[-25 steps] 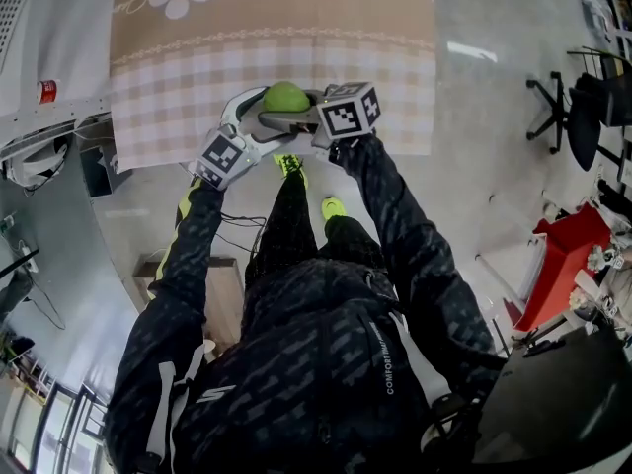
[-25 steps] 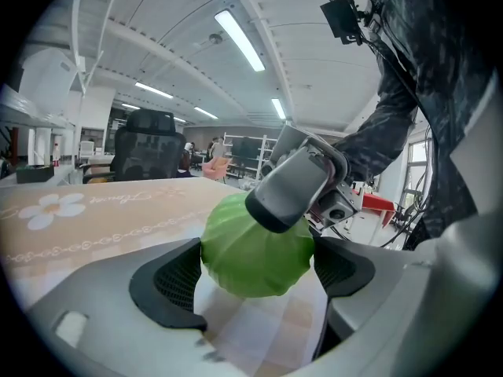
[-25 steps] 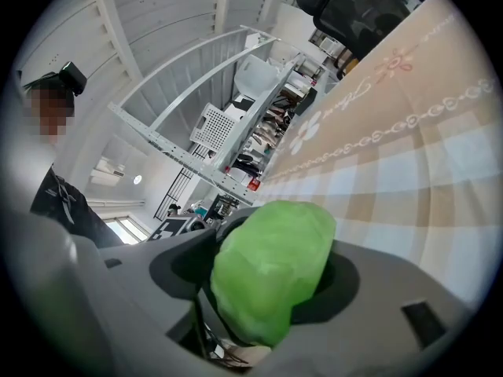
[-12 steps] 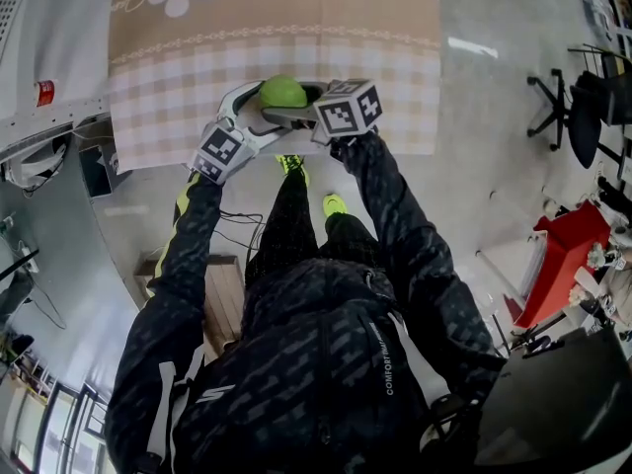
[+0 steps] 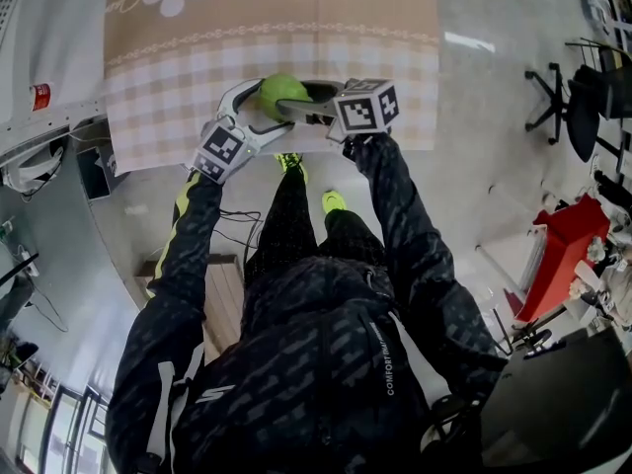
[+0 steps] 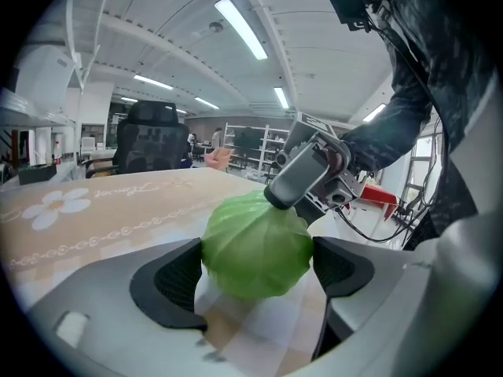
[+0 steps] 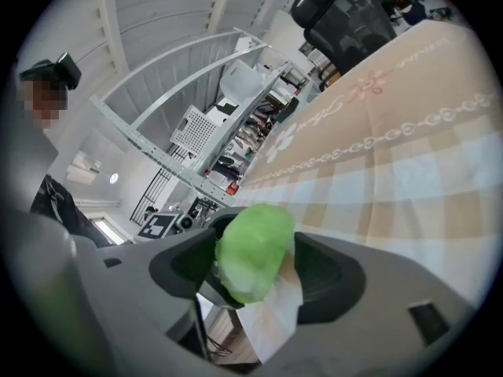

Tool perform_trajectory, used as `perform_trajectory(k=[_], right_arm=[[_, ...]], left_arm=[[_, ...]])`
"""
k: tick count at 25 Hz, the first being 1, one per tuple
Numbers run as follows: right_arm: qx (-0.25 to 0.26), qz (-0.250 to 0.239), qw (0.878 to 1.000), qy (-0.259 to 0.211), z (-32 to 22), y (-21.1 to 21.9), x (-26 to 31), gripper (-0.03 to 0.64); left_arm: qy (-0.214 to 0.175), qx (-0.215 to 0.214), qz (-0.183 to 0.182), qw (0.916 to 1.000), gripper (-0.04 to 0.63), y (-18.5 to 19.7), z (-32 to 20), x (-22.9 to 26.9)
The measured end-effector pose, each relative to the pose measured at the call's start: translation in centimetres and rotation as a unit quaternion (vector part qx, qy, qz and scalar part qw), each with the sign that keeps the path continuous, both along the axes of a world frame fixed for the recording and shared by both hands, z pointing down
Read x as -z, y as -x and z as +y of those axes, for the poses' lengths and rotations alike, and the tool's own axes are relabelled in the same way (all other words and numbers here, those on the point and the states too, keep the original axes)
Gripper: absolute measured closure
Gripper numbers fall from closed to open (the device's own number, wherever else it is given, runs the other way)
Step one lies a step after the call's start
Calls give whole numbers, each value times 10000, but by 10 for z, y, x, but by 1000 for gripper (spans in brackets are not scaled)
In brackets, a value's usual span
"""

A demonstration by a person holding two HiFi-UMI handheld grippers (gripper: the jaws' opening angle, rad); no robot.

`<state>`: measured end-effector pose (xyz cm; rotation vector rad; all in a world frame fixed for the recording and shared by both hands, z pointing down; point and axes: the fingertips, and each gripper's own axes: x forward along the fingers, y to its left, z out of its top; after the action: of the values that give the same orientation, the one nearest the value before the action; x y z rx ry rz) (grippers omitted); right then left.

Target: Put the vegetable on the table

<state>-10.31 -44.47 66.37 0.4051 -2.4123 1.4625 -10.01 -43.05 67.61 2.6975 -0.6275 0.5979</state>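
- While angled slightly down over the cloth-covered desk (image 5: pixel 326 38),
- clamping a round, crinkled green cabbage (image 6: pixel 255 238) in left tongs (image 6: pixel 257 277);
- pressing it too with right tongs (image 7: pixel 253 277), jaws just closing.

Colours noted: vegetable (image 5: pixel 283 91) light green, faintly veined; desk cloth (image 5: pixel 296 28) beige, white flower print, beige-white check border; jacket (image 5: pixel 316 363) black, grey dashes; shoes (image 5: pixel 333 203) neon yellow.

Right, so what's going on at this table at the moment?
A person in a dark jacket holds a two-jaw gripper in each hand at the near edge of the beige checked cloth-covered table. Both sets of jaws grip one round green cabbage-like vegetable: the left gripper from one side, the right gripper, whose jaws have just been closing, from the other. Whether it rests on the table yet is unclear.
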Motion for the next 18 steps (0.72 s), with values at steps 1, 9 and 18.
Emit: perform_trajectory(k=[1, 9, 18], right_arm=[[-130, -63, 9999, 38, -4, -5, 2, 322], [-266, -94, 9996, -19, -18, -15, 9, 383], [-325, -367, 9985, 224, -16, -20, 2, 387]], left_arm=[[18, 19, 5, 10000, 161, 0, -1, 0], [132, 113, -132, 9998, 161, -3, -4, 0], [-454, 88, -475, 9978, 156, -7, -5, 3]])
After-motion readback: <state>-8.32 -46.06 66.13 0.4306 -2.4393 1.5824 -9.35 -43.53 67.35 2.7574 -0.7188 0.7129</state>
